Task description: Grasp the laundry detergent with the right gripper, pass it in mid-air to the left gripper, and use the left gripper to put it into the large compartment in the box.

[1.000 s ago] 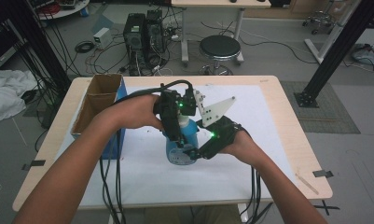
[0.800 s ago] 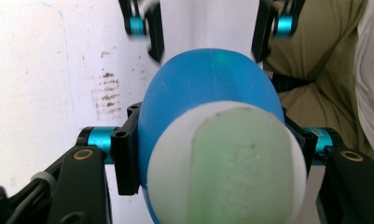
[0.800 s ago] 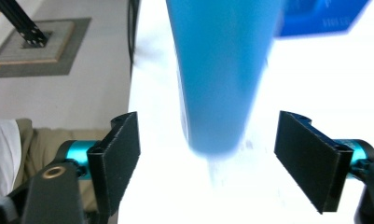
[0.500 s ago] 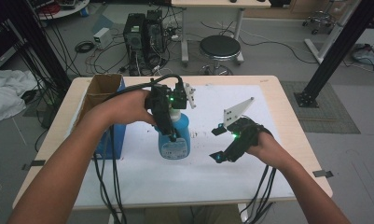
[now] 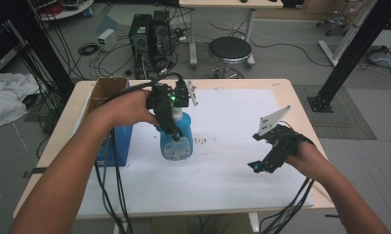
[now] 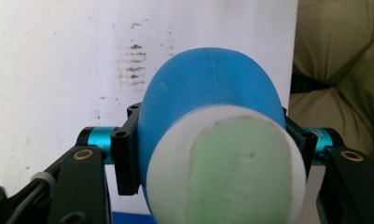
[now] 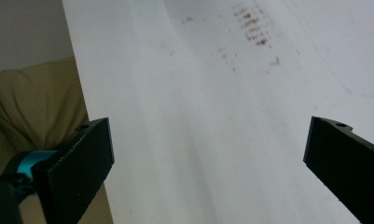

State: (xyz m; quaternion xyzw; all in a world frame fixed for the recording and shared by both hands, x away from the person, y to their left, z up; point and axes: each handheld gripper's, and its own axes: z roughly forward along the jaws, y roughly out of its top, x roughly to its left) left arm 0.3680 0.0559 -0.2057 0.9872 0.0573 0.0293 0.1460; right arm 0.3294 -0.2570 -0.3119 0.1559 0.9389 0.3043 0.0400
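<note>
Gripping the blue bottle (image 5: 175,141) upright by its neck, my left gripper (image 6: 212,154) clamped across it.
My right gripper (image 5: 266,161), jaws spread wide and empty, is hovering well apart, the bottle lying off to its left.

bottle (image 5: 176,139) on sheet (image 5: 232,175) | box (image 5: 110,97) left | stool (image 5: 230,48) behind table (image 5: 300,97)

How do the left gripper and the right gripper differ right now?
The left gripper is clamped on the blue spray bottle; the right gripper is spread wide and holds nothing. The left gripper comes down on the bottle from above near the table's middle; the right gripper hangs over the white sheet toward the table's right edge. Both have black jaws and trailing cables.
</note>
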